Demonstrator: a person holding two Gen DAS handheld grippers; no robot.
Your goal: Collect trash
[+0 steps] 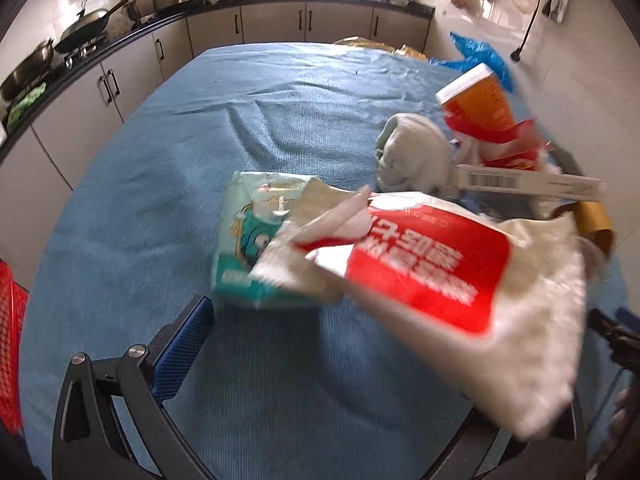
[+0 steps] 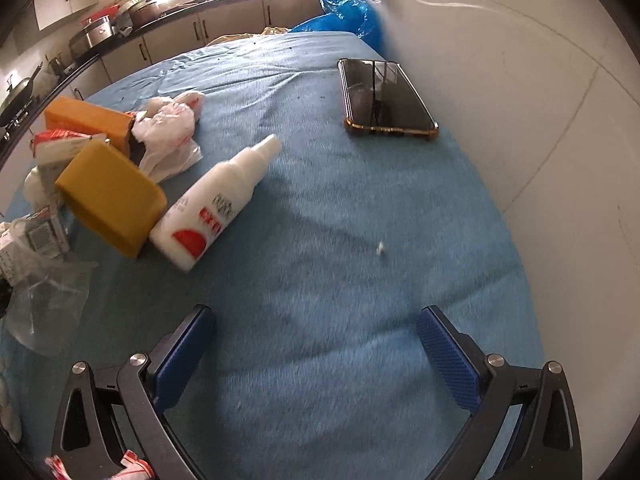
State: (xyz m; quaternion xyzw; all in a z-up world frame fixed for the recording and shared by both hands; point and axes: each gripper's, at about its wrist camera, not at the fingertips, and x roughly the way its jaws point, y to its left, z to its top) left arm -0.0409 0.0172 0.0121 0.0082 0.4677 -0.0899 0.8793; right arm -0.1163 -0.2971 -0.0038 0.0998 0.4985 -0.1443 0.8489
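Observation:
In the left wrist view a white and red plastic bag [image 1: 432, 276] hangs blurred in front of the camera and hides my left gripper's right finger; only the left finger [image 1: 180, 352] shows. Behind the bag lie a teal tissue pack [image 1: 248, 240], a grey cloth bundle [image 1: 412, 156], a white barcode box [image 1: 528, 184] and an orange and red carton [image 1: 480, 100]. My right gripper [image 2: 316, 356] is open and empty above the blue cloth. To its left lie a white spray bottle [image 2: 216, 204], a yellow box [image 2: 108, 196], an orange box [image 2: 88, 120] and crumpled white wrappers [image 2: 168, 128].
A blue cloth [image 1: 260, 120] covers the table. A black phone [image 2: 384, 96] lies at the far right near the white wall. A blue plastic bag [image 2: 344, 12] sits at the far table edge. A red basket [image 1: 10, 352] stands at the left. Kitchen counters run behind.

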